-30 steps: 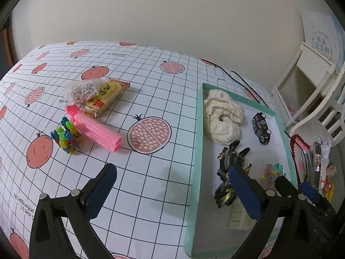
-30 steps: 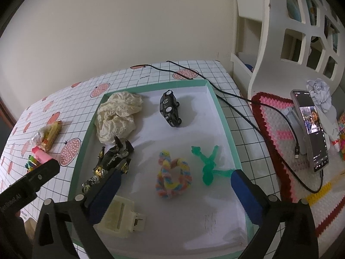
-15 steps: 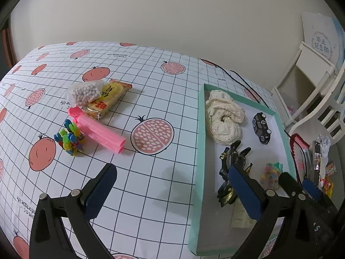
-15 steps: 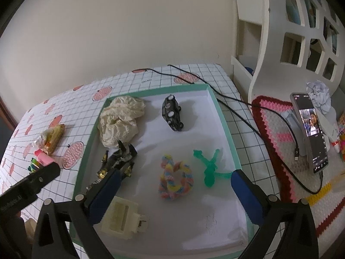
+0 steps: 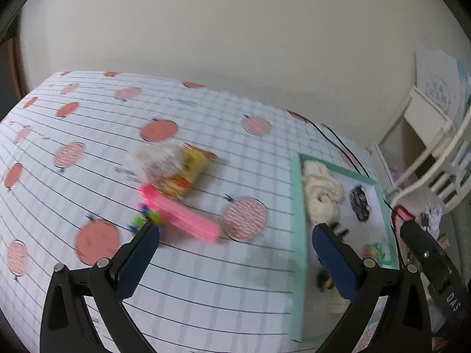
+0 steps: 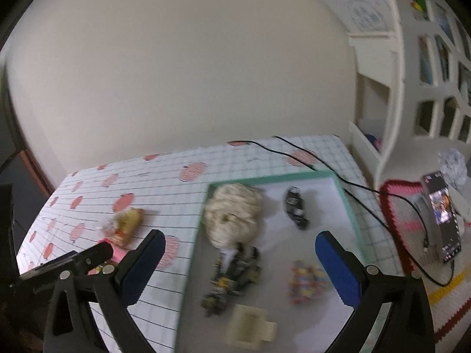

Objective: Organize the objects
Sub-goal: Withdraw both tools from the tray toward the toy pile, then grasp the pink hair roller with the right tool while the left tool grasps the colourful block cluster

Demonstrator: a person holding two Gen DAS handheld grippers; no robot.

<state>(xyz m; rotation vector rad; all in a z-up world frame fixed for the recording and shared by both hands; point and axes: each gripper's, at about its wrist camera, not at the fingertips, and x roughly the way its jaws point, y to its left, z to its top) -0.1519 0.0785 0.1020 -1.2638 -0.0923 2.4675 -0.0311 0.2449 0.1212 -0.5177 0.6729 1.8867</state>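
Both views are blurred. The left gripper [image 5: 235,236] hangs above the tablecloth [image 5: 206,279] with its jaws wide apart and nothing between them. Ahead of it lie a pink clip [image 5: 179,213], a small colourful toy [image 5: 147,217] touching the clip, and a yellow snack pack [image 5: 188,173] with a whitish bag [image 5: 160,157] on it. The right gripper [image 6: 240,253] is also wide open and empty, above the green tray [image 6: 348,206]. In the tray are a cream cloth [image 6: 232,213], a black toy car [image 6: 295,211], a dark robot toy [image 6: 232,276], a pastel ring [image 6: 306,281] and a cream box [image 6: 250,325], all apart from the blue pads [image 6: 338,267]. A phone [image 6: 443,216] stands to the right of the tray, on a red-edged mat [image 6: 394,206].
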